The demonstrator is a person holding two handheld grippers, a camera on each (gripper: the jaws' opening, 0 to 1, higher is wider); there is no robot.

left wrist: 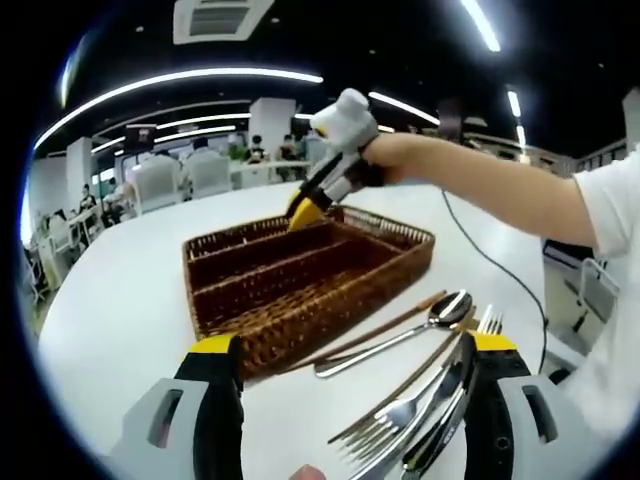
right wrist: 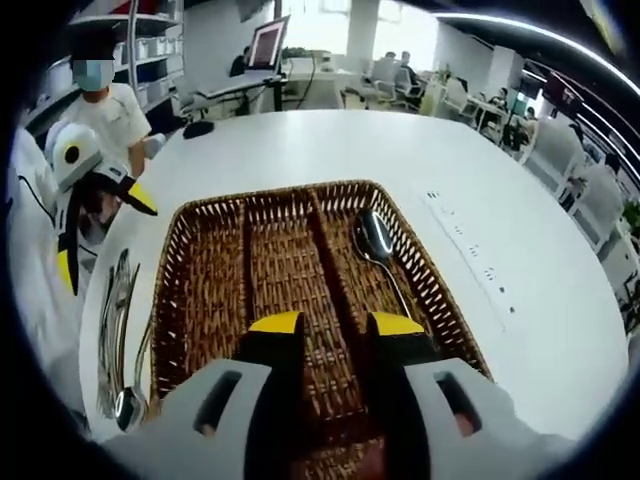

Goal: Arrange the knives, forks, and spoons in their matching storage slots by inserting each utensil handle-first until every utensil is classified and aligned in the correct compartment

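Just ahead of my right gripper point(right wrist: 335, 322), under its yellow-tipped jaws, sits the wicker cutlery tray point(right wrist: 180, 290) with its three long compartments running straight away from me. A spoon point(right wrist: 378, 250) lies in the compartment off to the right of the jaws, its long axis along the slot, bowl pointing away from me and handle coming back toward the gripper. My right jaws stand slightly parted over the middle divider with nothing between them; the spoon lies free.

Further left of the tray, on the white table point(right wrist: 520, 250), the loose utensils point(right wrist: 118, 330) lie in a bundle, long axes roughly parallel to the tray.

In the left gripper view, my left gripper point(left wrist: 355, 350) has its jaws spread wide and empty. Between and just ahead of them lie a fork point(left wrist: 385, 420) with tines toward me and a second spoon point(left wrist: 440, 312) with its bowl pointing away, both slanting up to the right. Beyond them, the tray point(left wrist: 300, 300) runs diagonally, and the right gripper point(left wrist: 305, 212) reaches over its far end, held by a hand point(left wrist: 390, 155).
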